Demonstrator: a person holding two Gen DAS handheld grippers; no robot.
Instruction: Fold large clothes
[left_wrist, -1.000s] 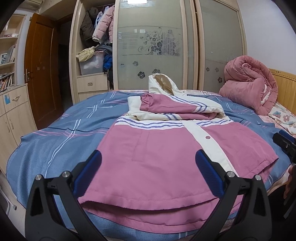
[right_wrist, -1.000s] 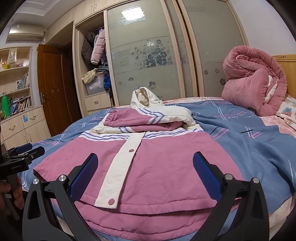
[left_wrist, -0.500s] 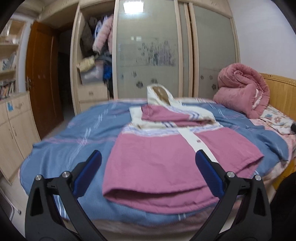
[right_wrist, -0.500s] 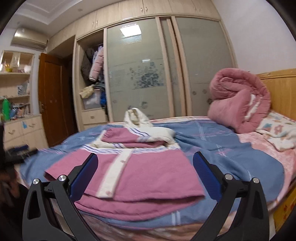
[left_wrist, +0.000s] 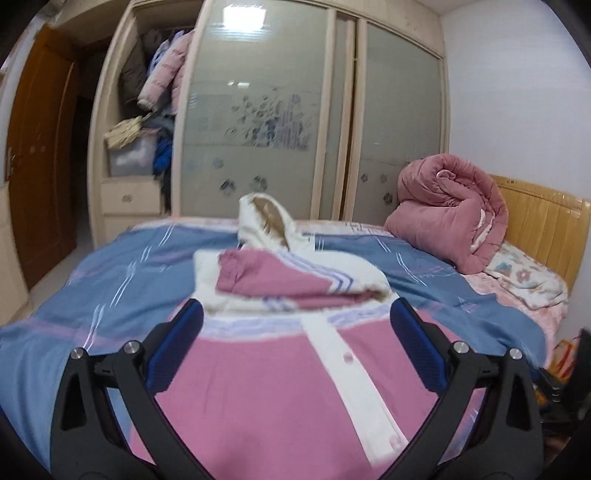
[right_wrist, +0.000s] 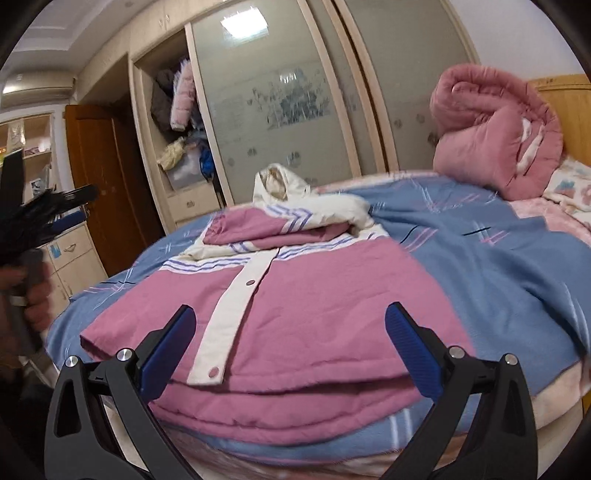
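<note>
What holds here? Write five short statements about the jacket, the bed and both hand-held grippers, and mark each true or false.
1. The pink jacket lies front up on the blue bedspread. True.
2. The right hand-held gripper is shut on the jacket's hem. False: its jaws stand wide open and hold nothing.
3. A sleeve is folded across the jacket's chest, just below the hood. True.
4. The rolled pink quilt lies on top of the jacket. False: it sits apart, near the wooden headboard.
5. The left hand-held gripper grips the white button placket. False: it is open, holding nothing.
</note>
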